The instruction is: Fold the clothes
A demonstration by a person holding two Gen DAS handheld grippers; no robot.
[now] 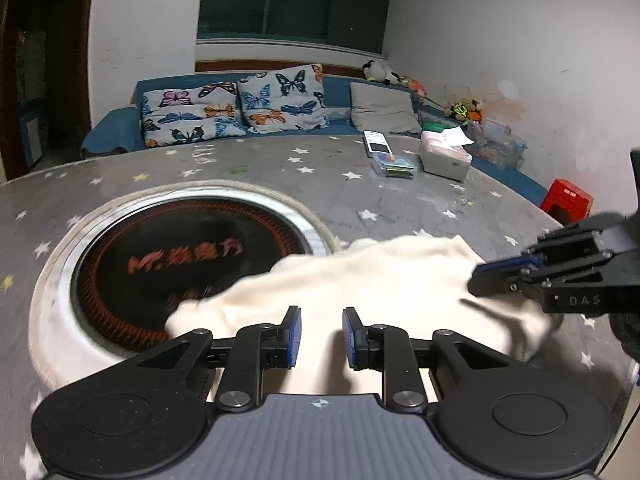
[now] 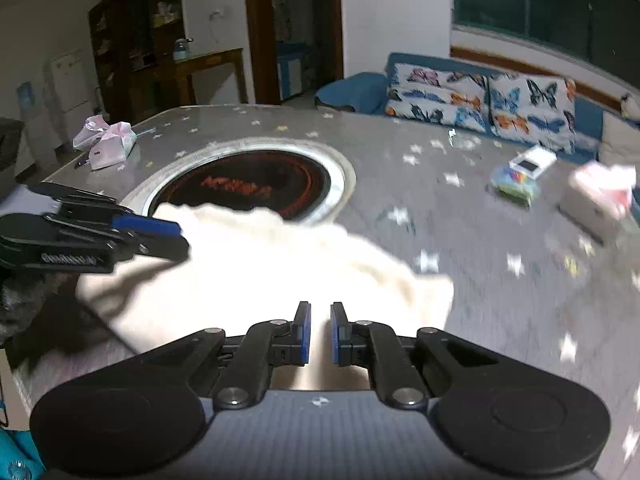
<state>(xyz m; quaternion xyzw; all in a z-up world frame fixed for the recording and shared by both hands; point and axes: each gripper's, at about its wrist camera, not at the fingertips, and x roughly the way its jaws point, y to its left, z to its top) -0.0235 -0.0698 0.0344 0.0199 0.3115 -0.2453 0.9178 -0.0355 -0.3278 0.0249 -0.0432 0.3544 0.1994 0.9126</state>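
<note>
Garment: a cream cloth lay in a rumpled heap on the grey star-printed table, near the edge closest to both cameras.
Long axis: in the left wrist view the cloth ran crosswise, left to right, its left end lapping over the rim of the round black cooktop set into the table, its right end reaching under the other tool.
Pointing: no collar, sleeve or hem could be made out (the fabric was blurred and overexposed in the right wrist view), so which end was the top could not be told.
Left gripper: the left gripper hung over the near edge of the cloth with its blue pads apart and only bare fabric showing in the gap; whether it touched the cloth could not be told.
Right gripper: the right gripper stood over the cloth's near part, pads parted by a narrower gap, nothing pinched between them.
Cross view: each tool showed in the other's camera, lying side-on at the cloth's outer end (right gripper at the right, left gripper at the left).
Far table: a tissue box, a small clear box of coloured items and a white phone-like device sat well apart from the cloth.
Behind: a blue sofa with butterfly cushions.
</note>
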